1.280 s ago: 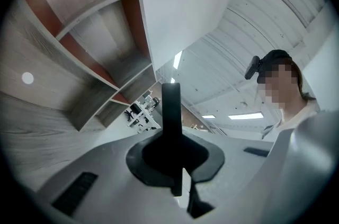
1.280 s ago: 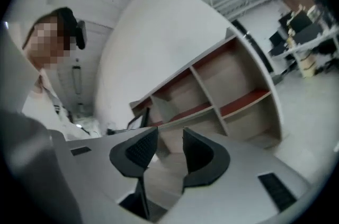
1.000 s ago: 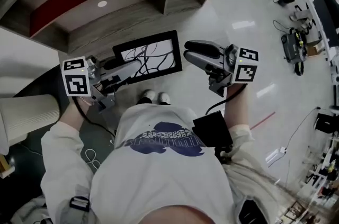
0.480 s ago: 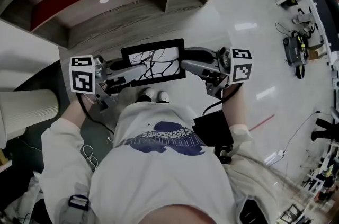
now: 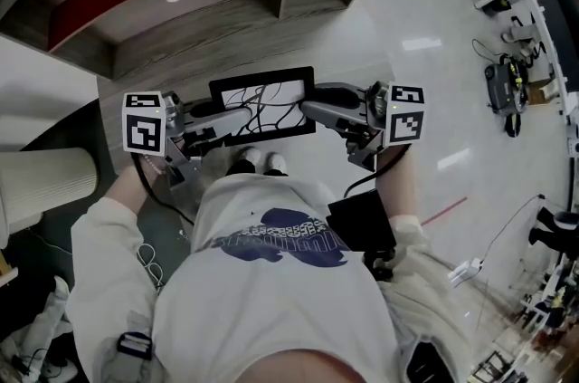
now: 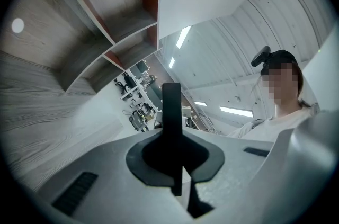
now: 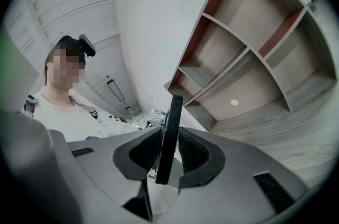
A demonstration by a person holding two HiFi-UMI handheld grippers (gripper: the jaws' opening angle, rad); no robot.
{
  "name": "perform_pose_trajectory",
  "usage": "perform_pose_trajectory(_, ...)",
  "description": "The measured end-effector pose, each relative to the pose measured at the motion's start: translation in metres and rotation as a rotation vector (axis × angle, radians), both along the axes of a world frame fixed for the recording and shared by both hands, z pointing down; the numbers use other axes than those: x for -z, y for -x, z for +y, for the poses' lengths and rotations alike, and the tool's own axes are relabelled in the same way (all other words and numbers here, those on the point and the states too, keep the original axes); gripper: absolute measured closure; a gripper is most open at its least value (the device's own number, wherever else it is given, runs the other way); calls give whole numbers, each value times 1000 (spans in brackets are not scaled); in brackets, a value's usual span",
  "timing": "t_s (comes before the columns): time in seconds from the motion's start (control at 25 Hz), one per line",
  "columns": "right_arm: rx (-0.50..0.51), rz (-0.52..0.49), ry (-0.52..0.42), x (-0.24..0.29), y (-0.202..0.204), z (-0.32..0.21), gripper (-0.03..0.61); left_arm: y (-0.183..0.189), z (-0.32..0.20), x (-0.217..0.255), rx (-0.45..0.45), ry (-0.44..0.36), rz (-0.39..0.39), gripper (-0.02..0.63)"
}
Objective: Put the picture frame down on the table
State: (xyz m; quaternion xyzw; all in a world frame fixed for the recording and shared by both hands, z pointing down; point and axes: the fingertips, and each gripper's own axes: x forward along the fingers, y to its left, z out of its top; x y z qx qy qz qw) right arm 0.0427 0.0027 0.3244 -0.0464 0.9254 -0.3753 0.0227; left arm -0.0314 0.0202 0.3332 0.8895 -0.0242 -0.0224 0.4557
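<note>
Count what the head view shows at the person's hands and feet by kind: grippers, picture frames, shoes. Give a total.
Grippers: 2, the left gripper and the right gripper, each shut on one end of the frame.
Picture frames: 1, the picture frame, black-edged and held off the floor.
Shoes: 2, a white shoe beside a second shoe.
Total: 5.

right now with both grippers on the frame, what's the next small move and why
Probably carry it forward and lower it, both grippers kept shut. The picture frame hangs over the person's shoes, clamped at its ends by the left gripper and right gripper; the wood surface lies ahead.
</note>
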Motion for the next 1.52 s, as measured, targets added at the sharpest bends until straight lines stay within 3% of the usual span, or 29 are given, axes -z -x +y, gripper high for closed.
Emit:
perform_pose_trajectory(0.28, -49, -3, 95, -13, 0, -7, 503, 1, -3, -9, 33, 17, -37, 594)
perform_pose_trajectory(0.48, -103, -61, 183, -26, -1, -11, 509, 6, -8, -24, 116, 74, -24, 591)
perform_pose_trajectory(0.64, -131, -70, 199, -47, 0, -15, 511, 11, -13, -48, 190, 108, -3, 580)
perform_pose_trajectory(0.76, -151, -81, 198, -40, -1, -14, 511, 18, -14, -44, 259, 134, 6, 536)
perform_pose_trajectory(1.16, -207, -96, 224, -41, -2, -15, 512, 39, -16, -53, 412, 230, 60, 534)
perform_pose_trajectory(1.36, -243, -73, 235, -40, -2, -17, 512, 42, -18, -57, 416, 265, 53, 534)
perform_pose_trajectory(1.52, -270, -28, 233, -43, 1, -14, 512, 41, -21, -66, 401, 293, -3, 534)
